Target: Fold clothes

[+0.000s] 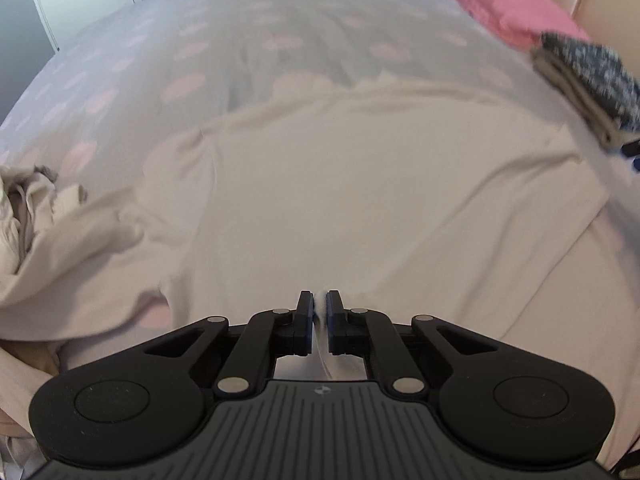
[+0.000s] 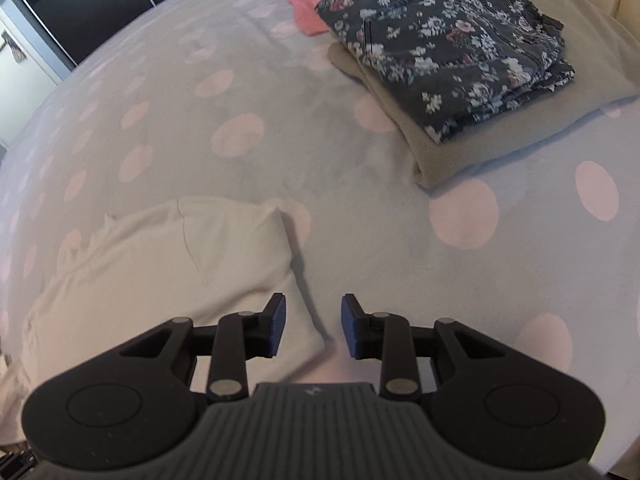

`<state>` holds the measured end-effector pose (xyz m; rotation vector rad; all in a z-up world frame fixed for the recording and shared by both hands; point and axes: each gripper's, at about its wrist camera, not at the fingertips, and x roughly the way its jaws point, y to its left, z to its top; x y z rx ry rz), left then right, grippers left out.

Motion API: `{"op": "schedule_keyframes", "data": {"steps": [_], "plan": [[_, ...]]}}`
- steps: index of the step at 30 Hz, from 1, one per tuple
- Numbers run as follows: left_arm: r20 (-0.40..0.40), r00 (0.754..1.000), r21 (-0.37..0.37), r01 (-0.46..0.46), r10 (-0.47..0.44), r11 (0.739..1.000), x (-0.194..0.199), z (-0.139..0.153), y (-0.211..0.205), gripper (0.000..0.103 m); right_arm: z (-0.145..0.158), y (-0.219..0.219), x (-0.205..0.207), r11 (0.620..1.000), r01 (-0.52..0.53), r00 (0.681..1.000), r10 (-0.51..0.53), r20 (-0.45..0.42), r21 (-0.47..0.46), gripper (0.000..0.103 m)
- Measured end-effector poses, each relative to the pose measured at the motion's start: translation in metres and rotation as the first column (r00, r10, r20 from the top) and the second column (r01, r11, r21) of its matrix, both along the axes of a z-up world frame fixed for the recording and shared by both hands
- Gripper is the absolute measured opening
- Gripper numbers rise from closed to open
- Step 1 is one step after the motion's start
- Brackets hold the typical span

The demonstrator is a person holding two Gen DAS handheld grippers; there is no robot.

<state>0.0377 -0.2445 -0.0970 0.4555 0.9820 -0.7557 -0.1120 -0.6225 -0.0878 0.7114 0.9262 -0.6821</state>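
A crumpled heap (image 1: 28, 208) is seen at the bed's (image 1: 240, 60) left edge. A cream shirt (image 1: 360, 200) is spread at the near edge, its hem pinched by the closed left gripper (image 1: 319, 304). The right gripper (image 2: 313, 320) is held open over the shirt's corner. Folded floral jeans (image 2: 448, 44) are stacked on a beige garment (image 2: 436, 152) near the far right corner.

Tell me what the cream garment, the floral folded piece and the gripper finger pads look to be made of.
Cream garment: soft matte knit, probably cotton jersey; it drapes in gentle creases.
Floral folded piece: looks like printed denim; stitched seams and a pocket show, and the folds hold stiff and thick.
Finger pads of the right gripper: dark blue and matte, perhaps rubber, on black plastic-looking linkages.
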Motion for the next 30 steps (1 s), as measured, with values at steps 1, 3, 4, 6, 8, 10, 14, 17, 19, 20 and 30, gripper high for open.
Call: {"op": "schedule_keyframes", "data": {"steps": [1,3,4,6,8,10,14,17,19,20,30], "plan": [[0.002,1.0,-0.019,-0.002,0.002,1.0,0.001,0.007,0.0,0.005,0.0,-0.004,0.004,1.0,-0.004,1.0,0.004,0.013,-0.009,0.034],[0.009,1.0,-0.041,-0.006,0.006,0.999,0.006,0.016,-0.003,0.005,0.001,-0.011,0.011,1.0,-0.012,0.999,0.013,0.038,-0.027,0.034],[0.01,1.0,-0.045,-0.007,0.008,0.999,0.009,0.018,-0.005,0.005,0.0,-0.015,0.018,0.999,-0.023,0.999,0.024,0.041,-0.035,0.033],[0.005,1.0,-0.044,-0.015,0.015,0.999,0.012,0.018,-0.006,0.005,-0.004,-0.021,0.03,0.999,-0.035,0.998,0.036,0.048,-0.037,0.034],[0.0,1.0,-0.043,-0.022,0.022,0.999,0.016,0.019,-0.007,0.005,-0.009,-0.027,0.041,0.999,-0.044,0.998,0.045,0.052,-0.028,0.033],[-0.005,1.0,-0.042,-0.029,0.029,0.999,0.02,0.019,-0.007,0.005,-0.015,-0.032,0.054,0.998,-0.061,0.997,0.062,0.041,-0.02,0.033],[-0.021,0.999,-0.05,-0.04,0.039,0.998,0.027,0.019,-0.005,0.005,-0.031,-0.043,0.076,0.997,-0.075,0.997,0.075,0.01,-0.01,0.033],[-0.032,0.999,-0.055,-0.044,0.042,0.998,0.032,0.019,-0.005,0.005,-0.044,-0.049,0.085,0.997,-0.075,0.997,0.075,0.006,0.021,0.033],[-0.038,0.998,-0.058,-0.045,0.043,0.997,0.035,0.018,-0.004,0.005,-0.051,-0.053,0.088,0.996,-0.073,0.997,0.073,0.011,0.051,0.033],[-0.041,0.998,-0.06,-0.046,0.044,0.997,0.036,0.018,-0.004,0.005,-0.055,-0.054,0.09,0.995,-0.073,0.997,0.072,0.013,0.066,0.03],[0.001,0.992,-0.153,-0.121,0.122,0.981,0.064,0.04,0.006,0.005,-0.056,-0.057,0.104,0.996,-0.069,0.997,0.067,0.045,0.063,0.002]]}}
